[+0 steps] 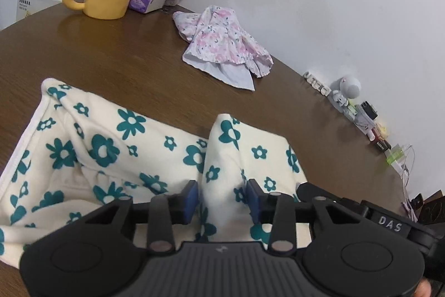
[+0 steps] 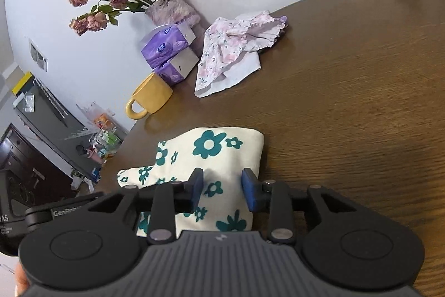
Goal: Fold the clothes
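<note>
1. My left claw (image 1: 222, 199) has its pads either side of a raised ridge of the cream flowered garment (image 1: 105, 152); whether it pinches, I cannot tell.
2. My right claw (image 2: 222, 189) straddles the same cloth, gap fairly narrow, grip unclear.
3. The garment lies bunched on the counter (image 2: 347, 102), running leftward from both claws.
4. A pink floral garment (image 1: 219, 43) sits crumpled farther back, near the wall.

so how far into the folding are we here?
Early-to-mid. Done: the cream garment with teal flowers already looks doubled over in part. In hand: the left hand-held gripper and right hand-held gripper each have a raised fold of it between open fingers; whether they pinch it is unclear. Left: the pink floral garment lies crumpled by the wall, untouched.
</note>
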